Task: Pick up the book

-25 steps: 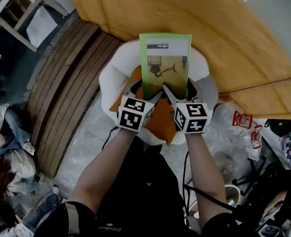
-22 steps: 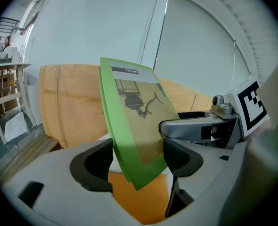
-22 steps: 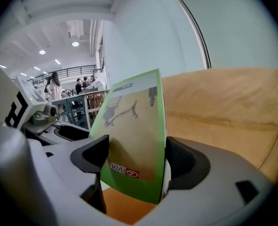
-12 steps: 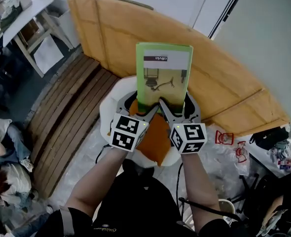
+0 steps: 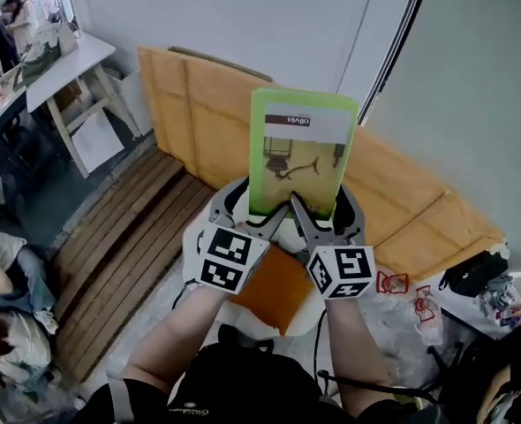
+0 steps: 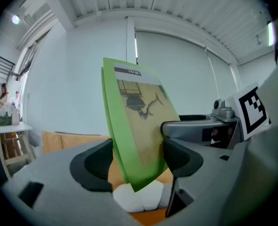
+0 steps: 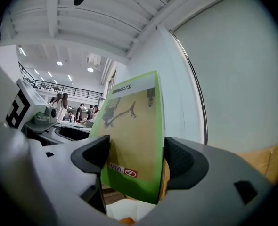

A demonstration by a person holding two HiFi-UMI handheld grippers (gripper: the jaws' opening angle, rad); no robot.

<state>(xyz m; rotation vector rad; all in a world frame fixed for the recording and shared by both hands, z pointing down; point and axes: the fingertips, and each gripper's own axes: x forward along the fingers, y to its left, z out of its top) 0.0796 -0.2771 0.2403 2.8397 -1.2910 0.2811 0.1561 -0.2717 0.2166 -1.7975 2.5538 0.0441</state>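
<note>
Book (image 5: 300, 153) is upright in the air, above the white seat (image 5: 192, 241). Left gripper (image 5: 252, 207) pinches its lower left corner, right gripper (image 5: 324, 208) pinches the lower right corner

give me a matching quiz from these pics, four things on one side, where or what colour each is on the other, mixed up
Things:
1 book
2 cushion
3 wooden board
4 table

Places and colours:
a white, at the far left
b green, held up in the air
c orange, below the book
d leaning against the wall

Pairs: 1-b, 2-c, 3-d, 4-a
</note>
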